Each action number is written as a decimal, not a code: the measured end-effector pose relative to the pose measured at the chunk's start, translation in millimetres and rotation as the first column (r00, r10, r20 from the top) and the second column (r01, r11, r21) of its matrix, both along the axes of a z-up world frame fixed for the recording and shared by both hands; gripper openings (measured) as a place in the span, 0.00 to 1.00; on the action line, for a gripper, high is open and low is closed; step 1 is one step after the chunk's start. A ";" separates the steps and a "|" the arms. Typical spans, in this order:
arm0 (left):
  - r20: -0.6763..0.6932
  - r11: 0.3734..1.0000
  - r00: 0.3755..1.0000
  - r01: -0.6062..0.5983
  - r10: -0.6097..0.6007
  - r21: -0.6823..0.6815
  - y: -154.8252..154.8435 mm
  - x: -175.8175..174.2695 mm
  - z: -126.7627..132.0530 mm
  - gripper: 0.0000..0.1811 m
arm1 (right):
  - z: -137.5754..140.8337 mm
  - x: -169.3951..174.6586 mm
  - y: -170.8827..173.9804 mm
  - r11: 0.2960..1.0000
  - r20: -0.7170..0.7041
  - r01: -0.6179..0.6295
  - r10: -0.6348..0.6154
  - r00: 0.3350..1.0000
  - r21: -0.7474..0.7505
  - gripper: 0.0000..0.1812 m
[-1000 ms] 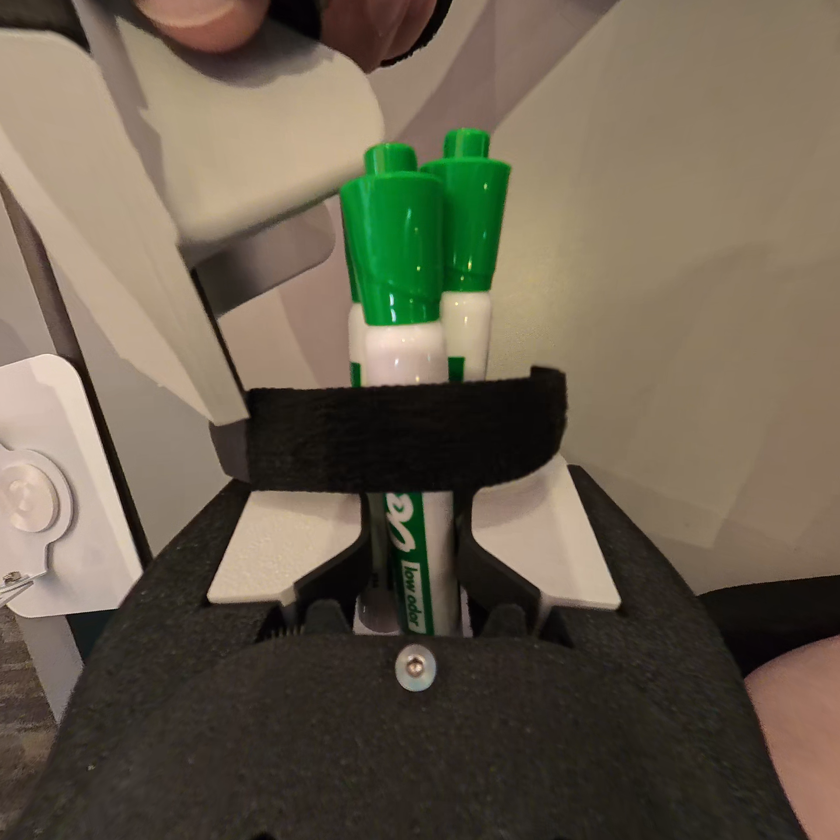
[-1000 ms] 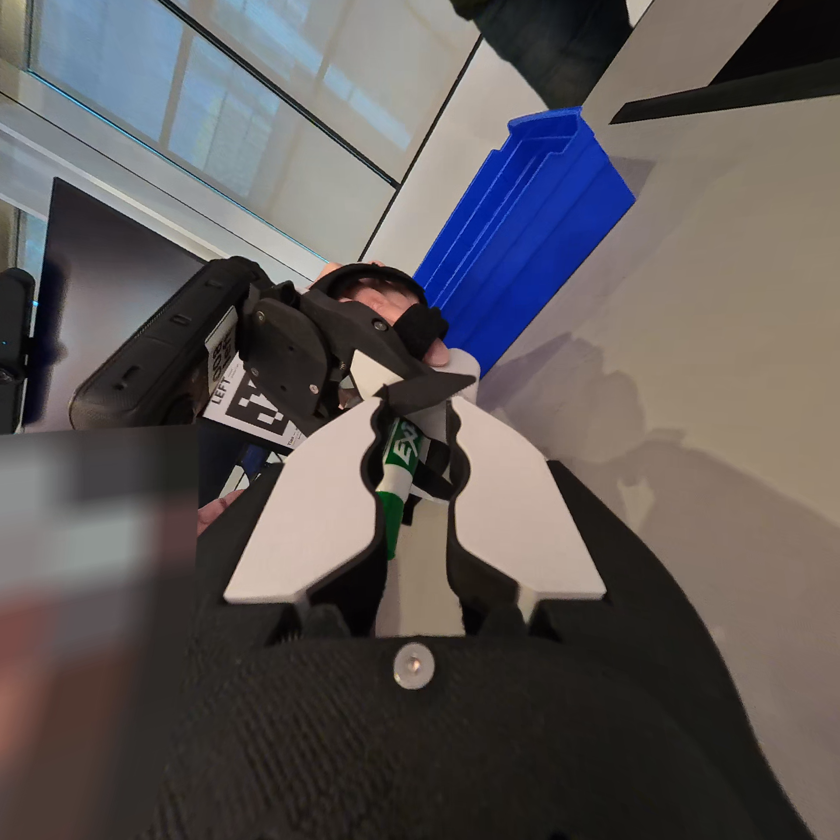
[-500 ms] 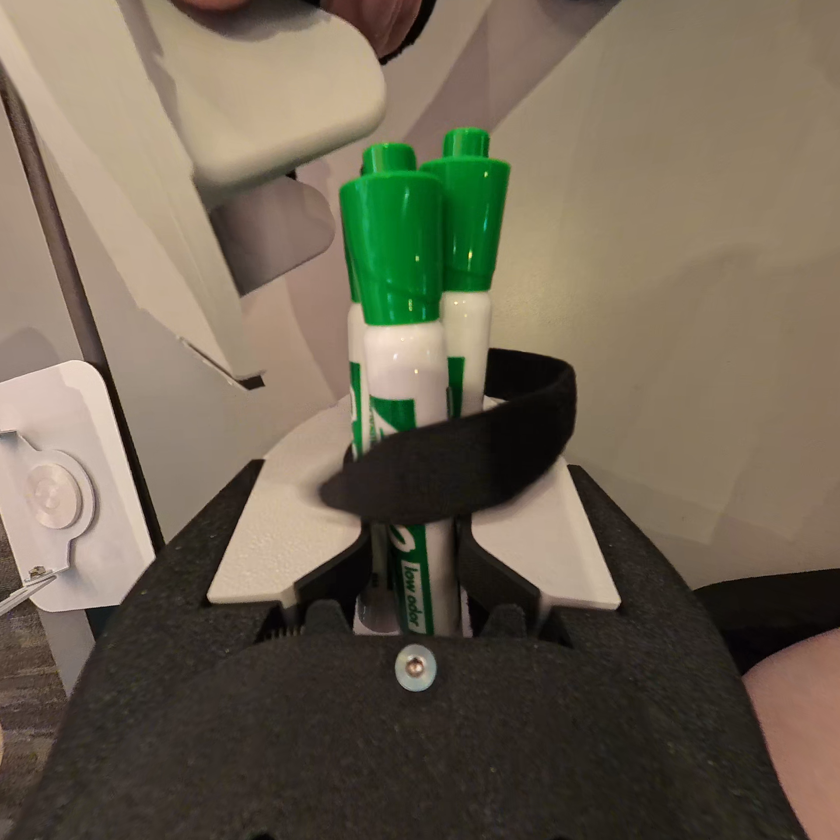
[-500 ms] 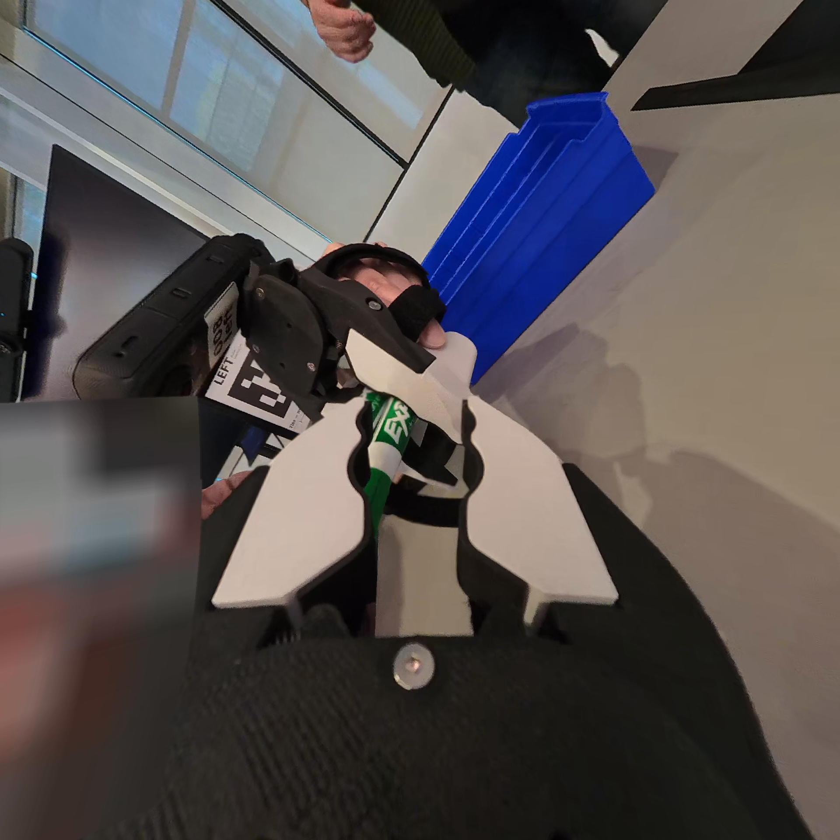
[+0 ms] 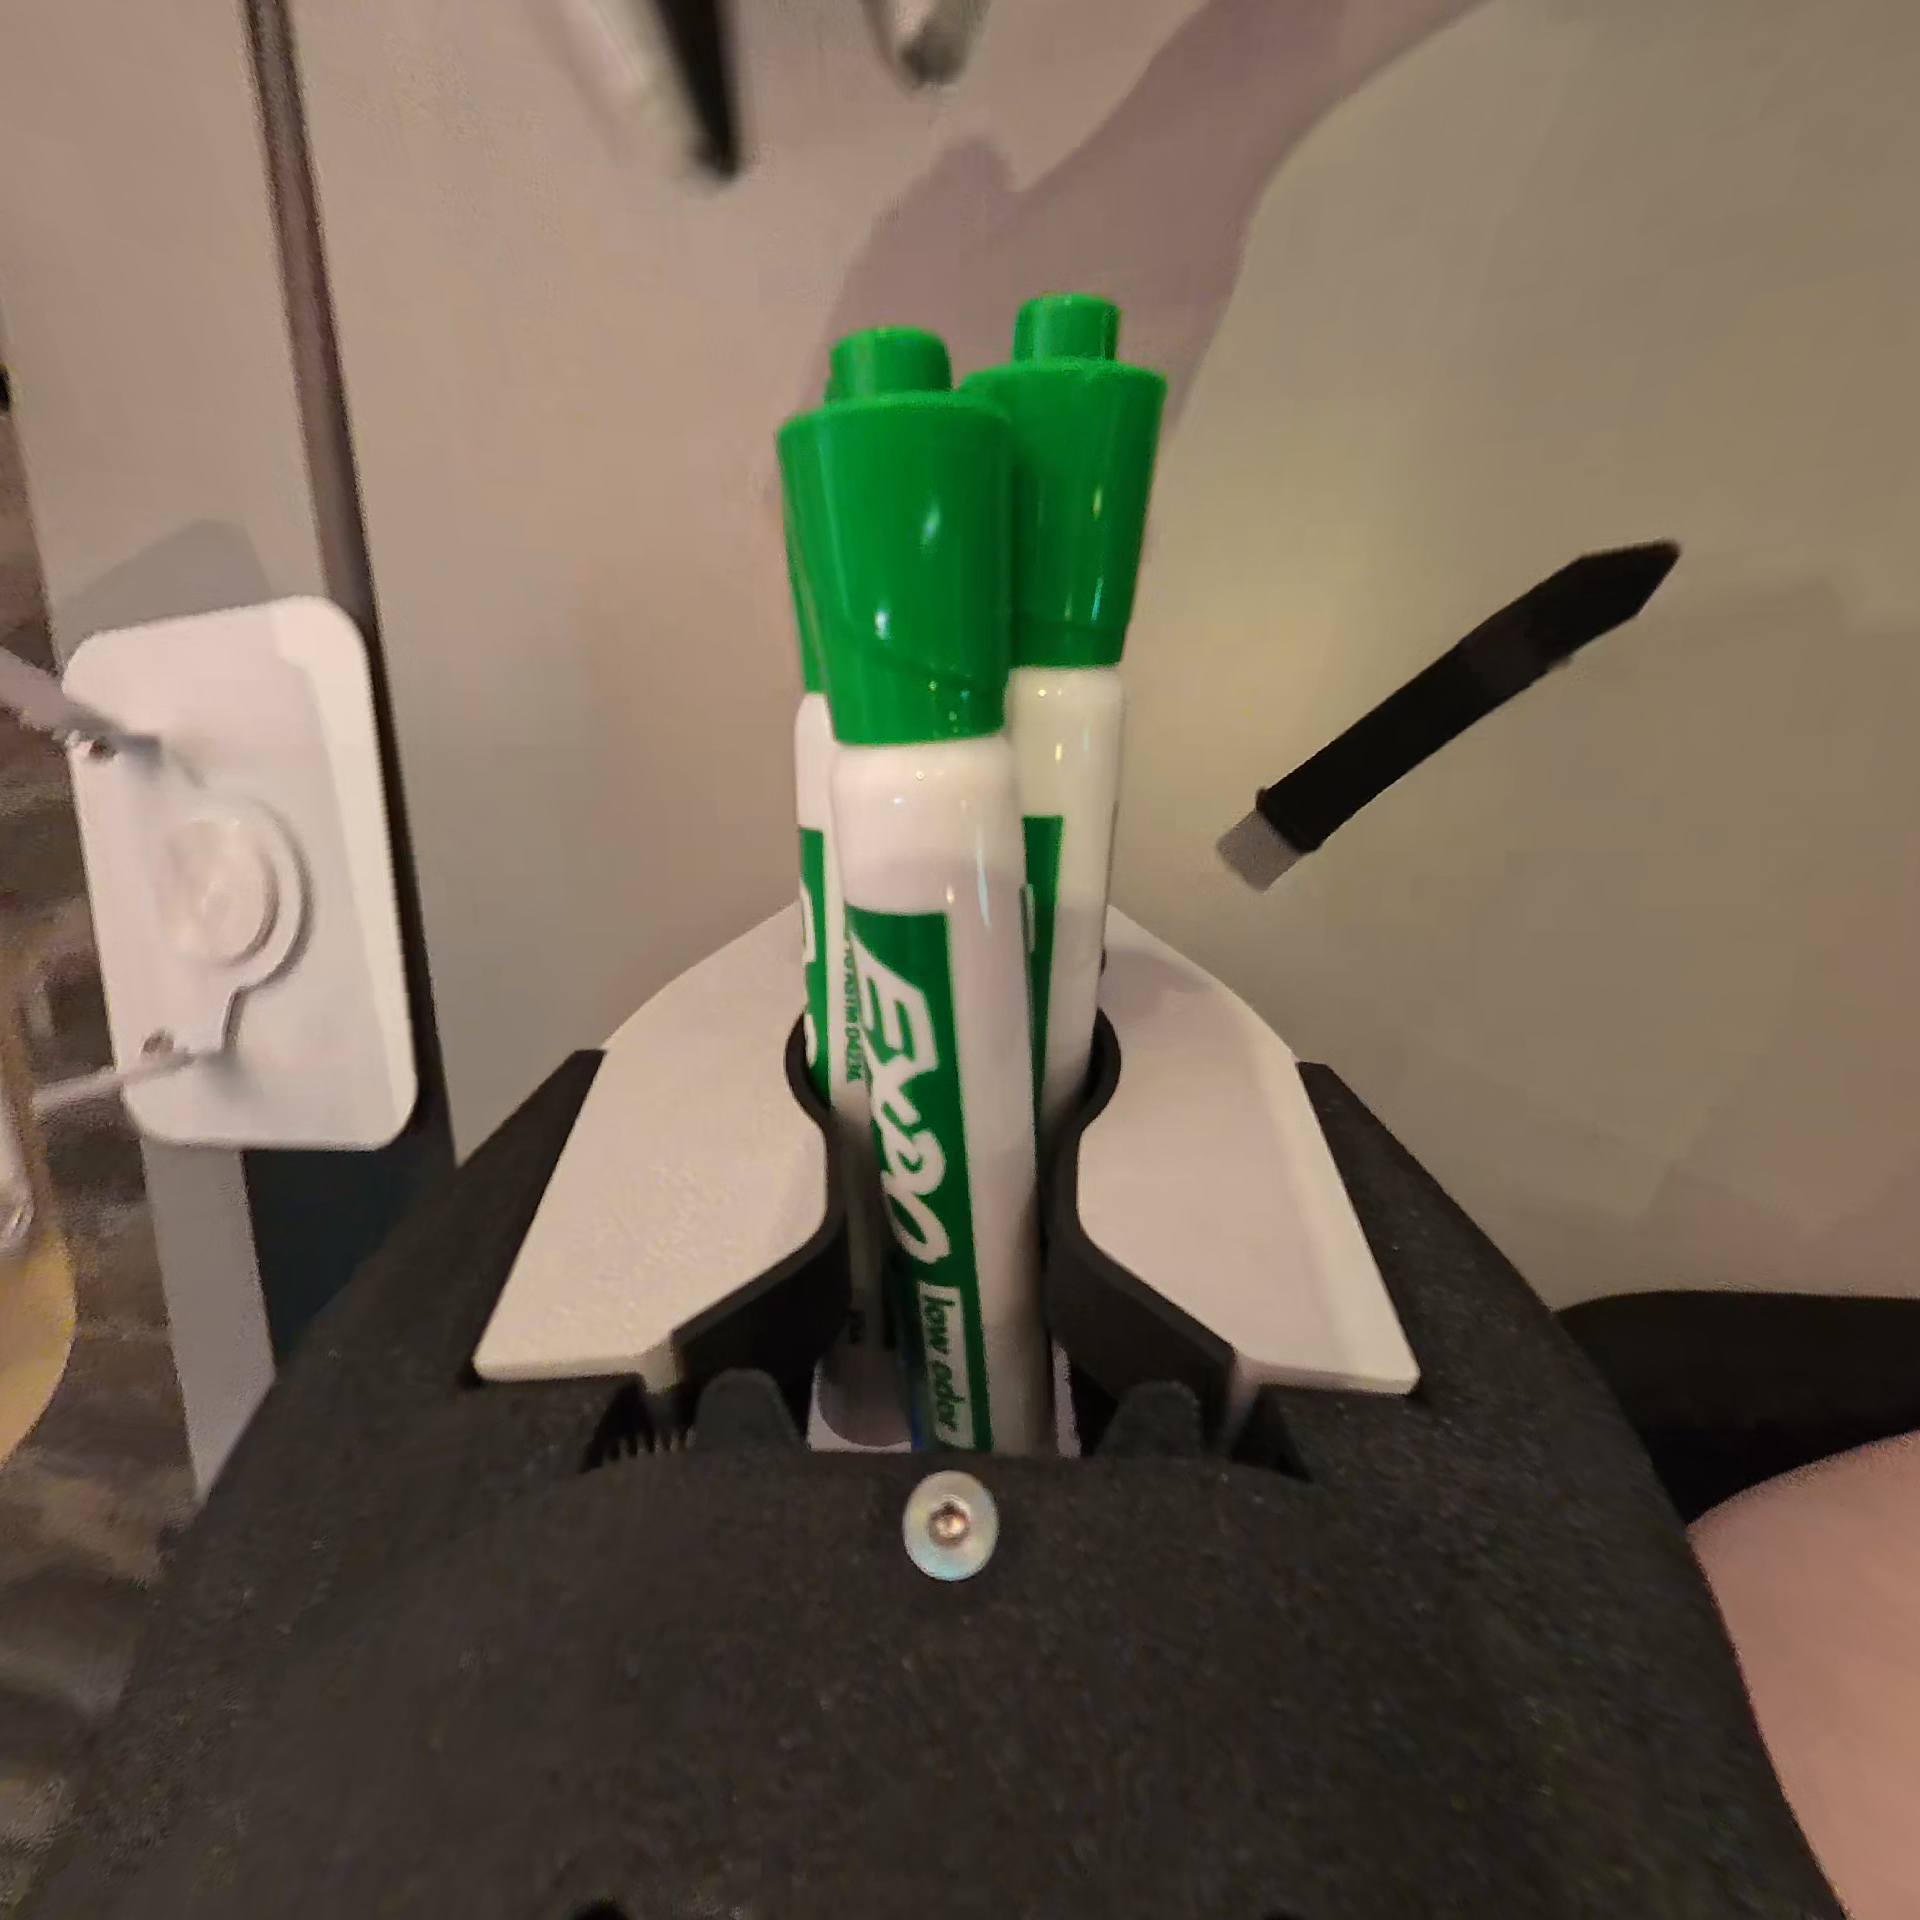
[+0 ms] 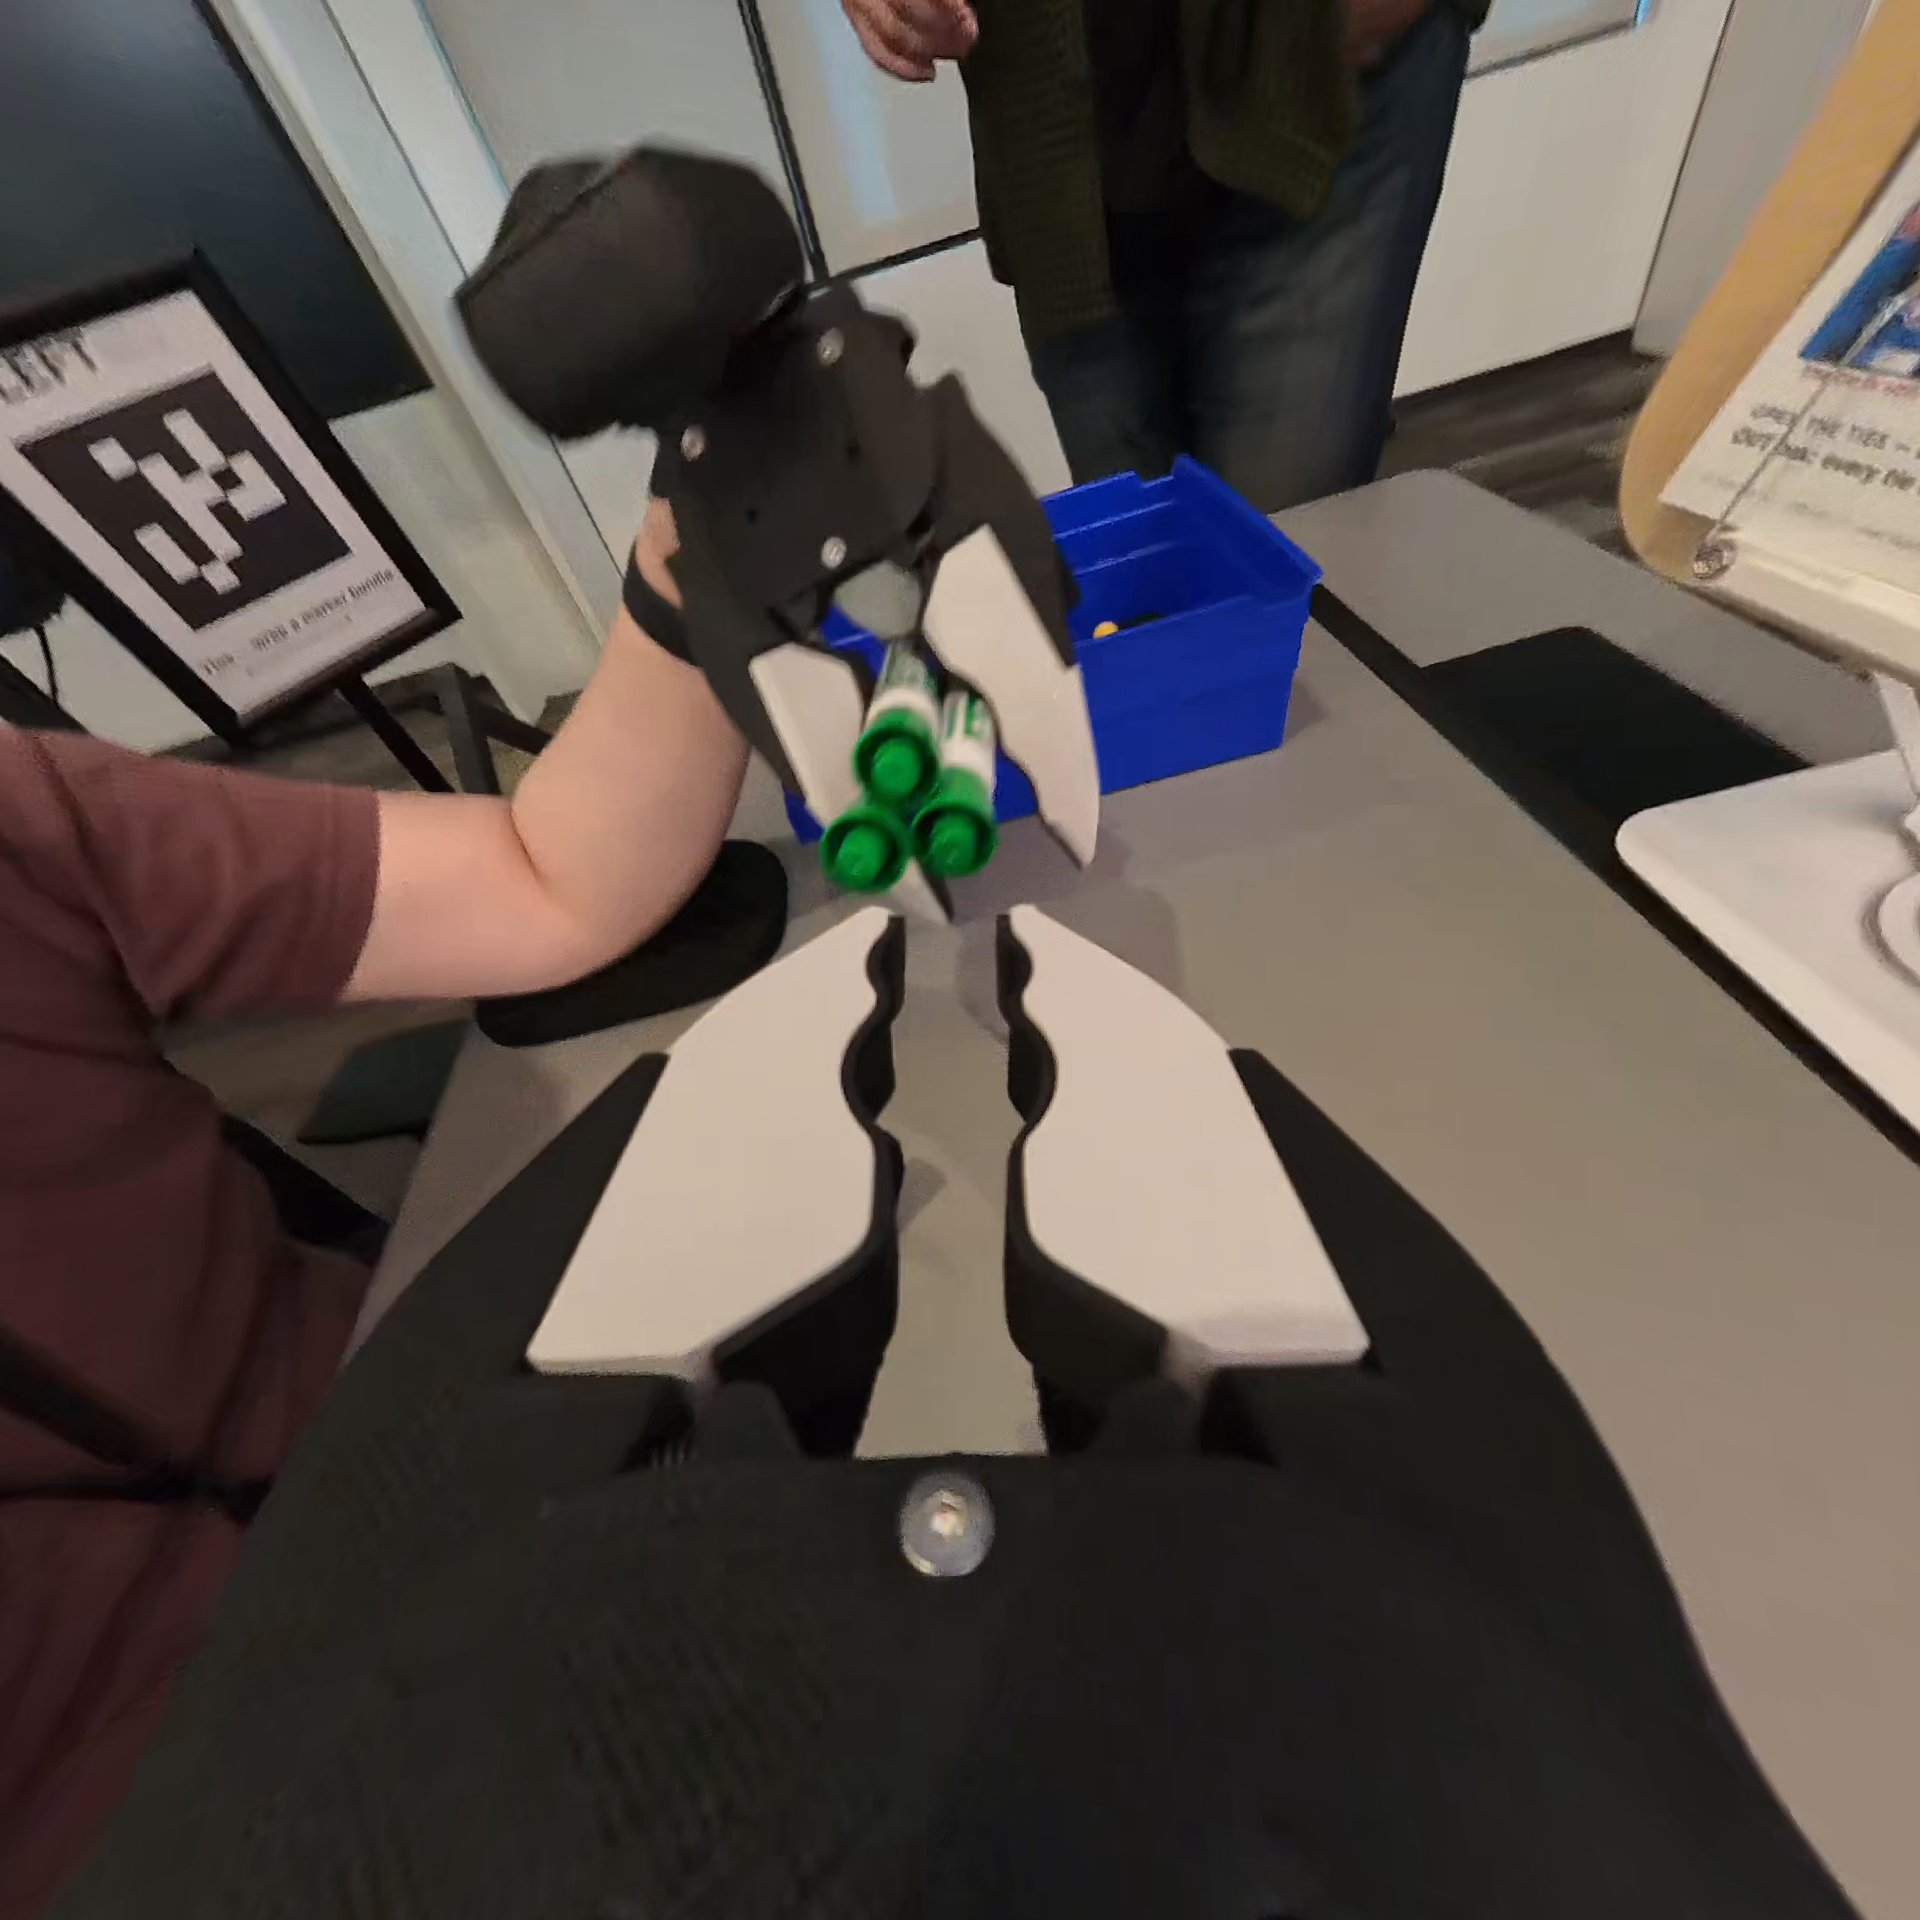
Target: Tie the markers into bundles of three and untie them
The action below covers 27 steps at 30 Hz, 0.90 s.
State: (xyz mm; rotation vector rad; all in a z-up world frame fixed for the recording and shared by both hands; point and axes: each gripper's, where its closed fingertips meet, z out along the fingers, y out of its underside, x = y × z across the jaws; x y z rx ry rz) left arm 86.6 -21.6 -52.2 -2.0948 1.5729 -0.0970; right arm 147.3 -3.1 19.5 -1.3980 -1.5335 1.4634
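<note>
Office or demo room; grey table (image 6: 1558,1039), blue bin (image 6: 1195,665), framed marker sign (image 6: 197,499), standing onlooker (image 6: 1195,208)

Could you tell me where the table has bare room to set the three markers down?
The grey table is bare between the blue bin and the right gripper. It is crowded on the right by the white stand base, and on the left by the forearm.

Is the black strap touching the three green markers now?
Apart. The left wrist view shows the black strap off to the right of the green markers, with bare table between them.
</note>
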 end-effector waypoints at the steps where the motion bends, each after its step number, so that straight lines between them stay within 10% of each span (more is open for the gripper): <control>1: -0.010 1.000 1.000 -0.024 0.024 0.008 0.1 -7.5 2.1 0.23 | -4.8 2.3 -5.7 1.000 -0.006 -0.013 0.014 1.000 0.027 0.09; 7: 0.000 0.997 0.998 -0.060 0.060 0.046 -1.9 -20.8 14.2 0.23 | -110.8 5.1 -50.1 0.987 0.289 -0.100 0.132 0.948 -0.126 0.16; 14: 0.038 0.999 0.999 -0.007 0.005 0.053 -11.5 -13.9 20.8 0.23 | -159.2 -21.0 -70.4 0.976 0.400 -0.216 0.211 0.892 -0.033 0.27; 27: 0.038 0.999 0.999 0.032 -0.031 -0.024 -16.8 -20.7 5.8 0.23 | -157.9 -26.5 -84.8 0.929 0.256 -0.371 0.361 0.897 -0.009 0.02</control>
